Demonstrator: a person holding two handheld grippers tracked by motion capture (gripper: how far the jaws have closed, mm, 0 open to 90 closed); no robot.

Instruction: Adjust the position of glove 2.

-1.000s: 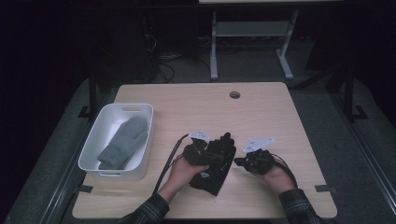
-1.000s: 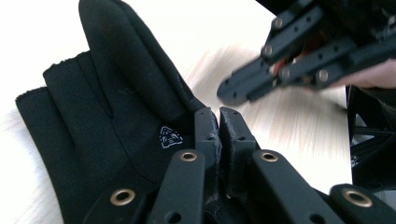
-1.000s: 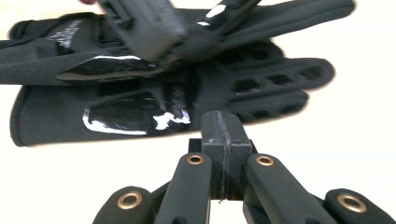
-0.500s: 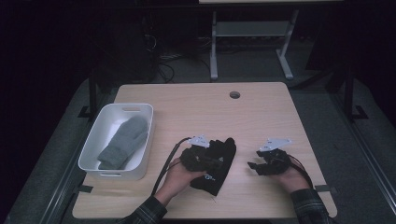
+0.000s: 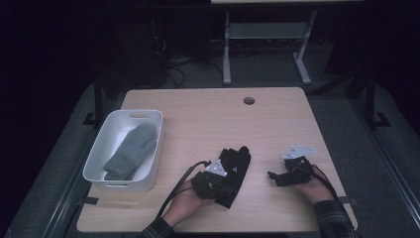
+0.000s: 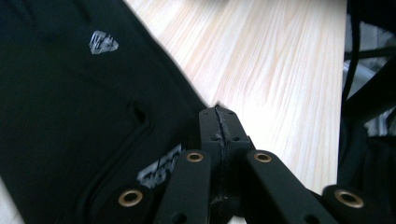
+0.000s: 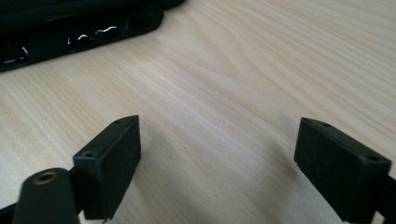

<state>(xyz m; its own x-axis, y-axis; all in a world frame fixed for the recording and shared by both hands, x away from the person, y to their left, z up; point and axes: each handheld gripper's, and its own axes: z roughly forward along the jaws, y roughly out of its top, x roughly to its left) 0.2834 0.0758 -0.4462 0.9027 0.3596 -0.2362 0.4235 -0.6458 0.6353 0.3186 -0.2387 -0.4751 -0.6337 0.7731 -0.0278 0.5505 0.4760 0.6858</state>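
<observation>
Closed left jaws beside black glove (image 6: 70, 116)

A light wooden tabletop (image 5: 208, 124) with a round cable hole (image 5: 248, 100) near its far edge is seen. A white rectangular plastic bin (image 5: 148, 148) is set at its left, and a grey knitted mitten (image 5: 131, 151) is laid inside. Behind, a white-legged frame (image 5: 265, 44), possibly another table's, is dimly seen.

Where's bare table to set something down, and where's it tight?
Free: the far half of the table, from the white bin across to the right edge, around the grommet hole. Crowded: the near edge, where the black glove, left gripper and right gripper sit, with one narrow gap between.
</observation>
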